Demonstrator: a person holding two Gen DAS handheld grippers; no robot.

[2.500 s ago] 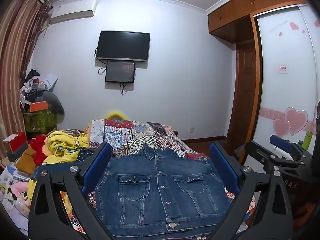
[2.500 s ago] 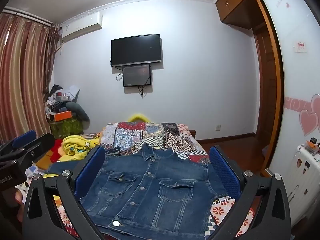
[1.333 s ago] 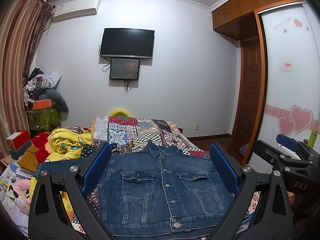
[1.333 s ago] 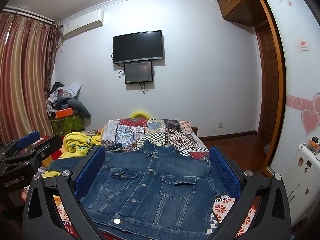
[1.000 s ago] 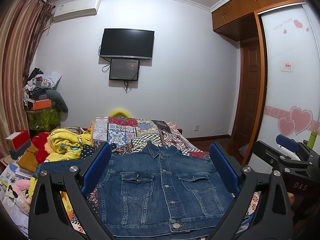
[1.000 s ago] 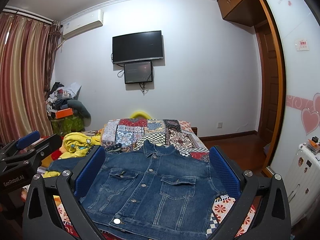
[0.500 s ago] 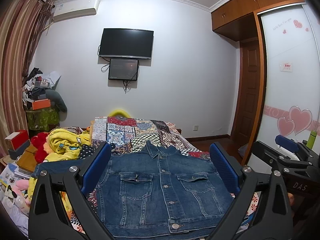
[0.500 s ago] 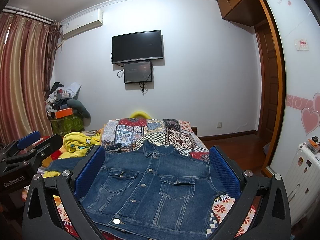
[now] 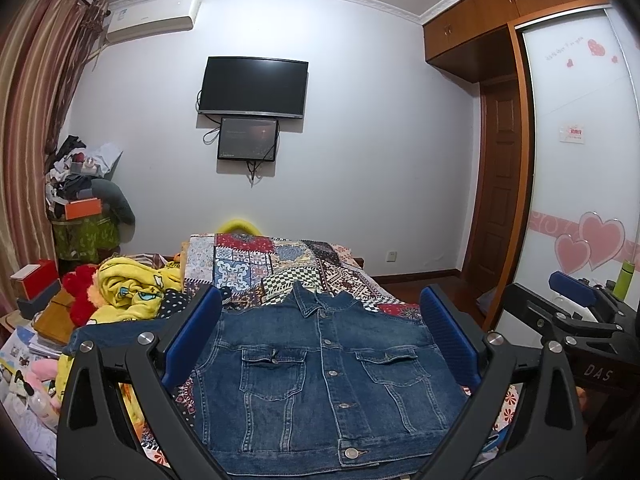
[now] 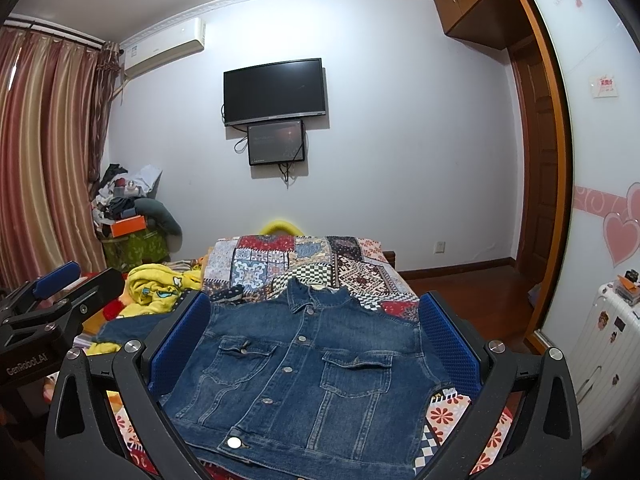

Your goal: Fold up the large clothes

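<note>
Since 2.5 s ago, both wrist cameras have tilted slightly upward, so the room sits a little lower in each view; between 0.5 s ago and now almost nothing has shifted. The denim jacket (image 9: 320, 376) lies flat, front side up and buttoned, on the patchwork bedspread (image 9: 276, 264), with its collar pointing toward the far edge of the bed and its hem at the near edge. One sleeve extends toward the left edge of the bed, where it ends near a yellow garment (image 9: 128, 292). The left gripper (image 9: 320, 344) hangs above the near edge of the bed with its jaws released and spread wide; the blue pads (image 9: 192, 336) frame the jacket body without touching it. The right gripper (image 10: 312, 344) is in the same condition: jaws released, pads wide apart, nothing between them, held over the jacket hem. Each gripper appears at the margin of the other camera's view, the right one beside the wardrobe door (image 9: 580, 160) side and the left one on the curtain (image 10: 44, 152) side. A television (image 9: 254, 86) is mounted on the far wall, with a smaller screen (image 9: 248, 138) directly below it. An air conditioner (image 10: 164, 46) sits high on the wall near the curtain.
</note>
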